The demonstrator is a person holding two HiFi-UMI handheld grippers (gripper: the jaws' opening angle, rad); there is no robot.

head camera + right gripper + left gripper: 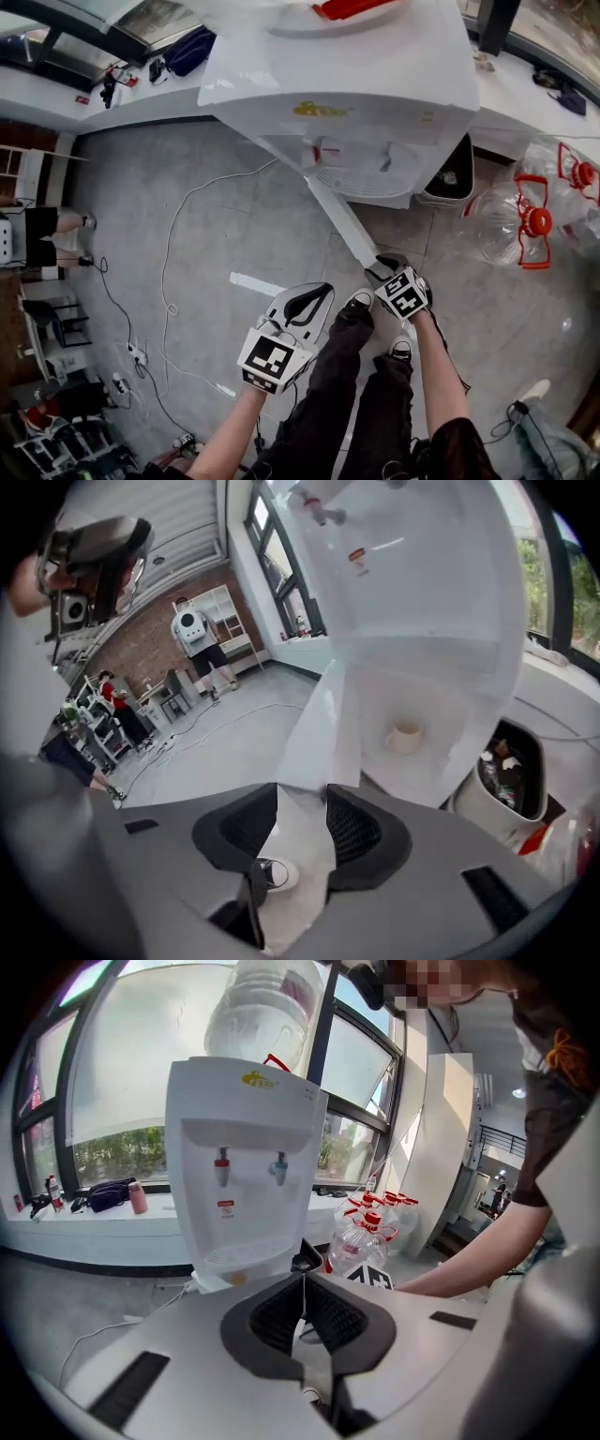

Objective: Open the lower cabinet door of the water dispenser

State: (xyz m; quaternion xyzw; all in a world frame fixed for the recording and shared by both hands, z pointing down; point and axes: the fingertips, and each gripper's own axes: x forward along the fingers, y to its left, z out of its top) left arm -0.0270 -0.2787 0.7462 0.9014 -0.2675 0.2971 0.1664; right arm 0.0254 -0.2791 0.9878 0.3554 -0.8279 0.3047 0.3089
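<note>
The white water dispenser (356,103) stands ahead, also in the left gripper view (244,1166) and right gripper view (422,621). Its lower cabinet door (342,223) stands swung out towards me, edge-on from above. My right gripper (386,269) is at the door's free end, and the white door panel (323,733) fills the gap between its pads (302,832). Inside the open cabinet sits a small cup (405,737). My left gripper (309,298) hangs left of the door, clear of it, jaws together with nothing in them (303,1312).
Large water bottles (525,217) with red caps lie right of the dispenser, and a bin (452,173) sits beside it. A white cable (173,253) trails over the floor on the left. My shoes (356,302) are just below the door. A person (47,234) stands far left.
</note>
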